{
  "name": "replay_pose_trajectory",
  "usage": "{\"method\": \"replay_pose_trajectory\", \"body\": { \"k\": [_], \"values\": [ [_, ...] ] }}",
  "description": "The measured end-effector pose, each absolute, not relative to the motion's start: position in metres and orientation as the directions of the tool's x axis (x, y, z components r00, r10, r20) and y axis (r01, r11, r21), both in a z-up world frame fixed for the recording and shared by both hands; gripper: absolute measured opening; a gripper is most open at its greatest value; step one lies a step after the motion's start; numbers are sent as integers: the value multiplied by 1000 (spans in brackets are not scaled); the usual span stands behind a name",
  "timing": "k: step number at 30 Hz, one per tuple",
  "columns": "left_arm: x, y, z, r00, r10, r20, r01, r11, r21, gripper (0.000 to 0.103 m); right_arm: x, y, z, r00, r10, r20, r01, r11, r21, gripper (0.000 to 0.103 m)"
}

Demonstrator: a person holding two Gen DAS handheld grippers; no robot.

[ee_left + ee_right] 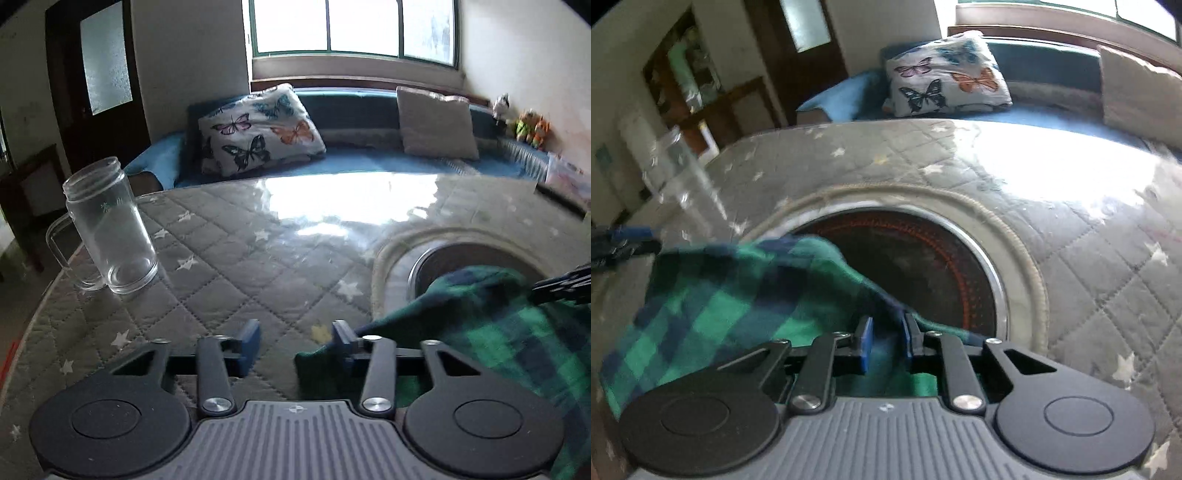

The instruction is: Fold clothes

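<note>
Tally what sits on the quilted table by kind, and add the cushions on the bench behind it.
Green plaid cloth: 1
Glass mug: 1
Round hotplate set in the table: 1
Cushions: 2, butterfly cushion and plain cushion
Total: 5

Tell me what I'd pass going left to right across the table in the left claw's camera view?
Glass mug → open left claw → round hob set into the quilted cover, with the green plaid cloth draped over it → tip of the right claw.
</note>
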State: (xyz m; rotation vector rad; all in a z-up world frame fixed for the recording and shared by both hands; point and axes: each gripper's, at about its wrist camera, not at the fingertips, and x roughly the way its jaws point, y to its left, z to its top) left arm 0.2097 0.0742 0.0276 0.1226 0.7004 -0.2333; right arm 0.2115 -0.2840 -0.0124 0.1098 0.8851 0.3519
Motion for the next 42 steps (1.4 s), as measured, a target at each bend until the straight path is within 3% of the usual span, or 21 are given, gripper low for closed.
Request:
{"method": "replay_pose_trajectory", "body": {
  "k": [2, 10, 20, 37, 42],
  "values": [
    [205, 69, 33, 733, -215, -645, 284, 959, 3, 29, 211, -284, -7, 594, 338, -730, -249, 940, 233, 16],
    [211, 15, 21, 636, -394, -663, 462, 883, -81, 27, 214, -242, 4, 573, 414, -708, -372, 900, 225, 16],
    [252, 12, -22, 597, -358, -718, 394, 910, -127, 26, 238, -219, -10, 552, 391, -737, -379, 905, 196, 16],
    [256, 2, -24, 615, -318, -721, 399, 915, -64, 26, 107, -171, 3, 461, 467, -755, -654, 753, 67, 19],
    [226, 5, -6, 645, -342, -683, 407, 911, -71, 26, 74, -168, 5, 438, 495, -750, -687, 723, 75, 22]
  ]
}}
